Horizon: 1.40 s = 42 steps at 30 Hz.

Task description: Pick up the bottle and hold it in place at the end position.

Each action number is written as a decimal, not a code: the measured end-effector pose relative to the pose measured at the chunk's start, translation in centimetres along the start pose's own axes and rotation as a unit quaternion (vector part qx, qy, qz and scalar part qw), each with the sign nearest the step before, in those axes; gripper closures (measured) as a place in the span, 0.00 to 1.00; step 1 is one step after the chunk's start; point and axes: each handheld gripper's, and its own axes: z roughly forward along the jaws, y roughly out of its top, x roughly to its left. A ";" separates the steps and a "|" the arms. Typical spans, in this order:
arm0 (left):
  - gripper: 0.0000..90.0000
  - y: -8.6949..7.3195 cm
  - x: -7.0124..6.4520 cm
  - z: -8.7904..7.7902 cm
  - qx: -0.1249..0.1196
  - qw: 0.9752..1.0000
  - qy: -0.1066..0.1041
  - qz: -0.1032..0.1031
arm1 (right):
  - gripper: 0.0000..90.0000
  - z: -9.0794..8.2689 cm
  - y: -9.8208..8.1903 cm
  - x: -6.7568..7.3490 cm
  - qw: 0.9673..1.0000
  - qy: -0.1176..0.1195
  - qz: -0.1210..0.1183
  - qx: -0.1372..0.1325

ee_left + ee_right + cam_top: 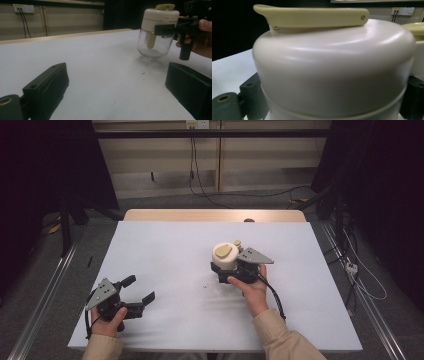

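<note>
A white table (165, 250) holds a clear jar (152, 46) with a cream lid (225, 256), gripped at the lid by the right gripper (231, 270) near the centre. The left gripper (137, 292) rests near the front left corner, jaws wide apart, empty. A small speck (142, 72) lies between them.

Lighting: dim room, dark surround; white table (165, 250) brightest area, evenly lit from above. Shadows: soft, faint. Glare: broad highlight on cream lid (332, 67). Focus: lid soft, too close; black jaws in left gripper view blurred. Overall slight grain.
</note>
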 end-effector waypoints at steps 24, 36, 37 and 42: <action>0.05 -0.1 0.0 0.1 0.000 1.000 -0.003 -0.003 | 0.08 1.4 0.2 0.0 1.000 0.001 0.002 0.001; 0.05 -0.1 0.0 0.1 0.000 1.000 -0.003 -0.003 | 0.08 2.3 0.4 0.4 1.000 0.005 -0.002 0.001; 0.05 -0.1 0.0 0.1 0.000 1.000 -0.003 -0.003 | 0.08 2.3 0.4 0.4 1.000 0.005 -0.002 0.001; 0.05 -0.2 -0.1 0.2 0.002 1.000 -0.005 -0.003 | 0.08 2.6 0.3 0.4 1.000 0.006 -0.001 0.000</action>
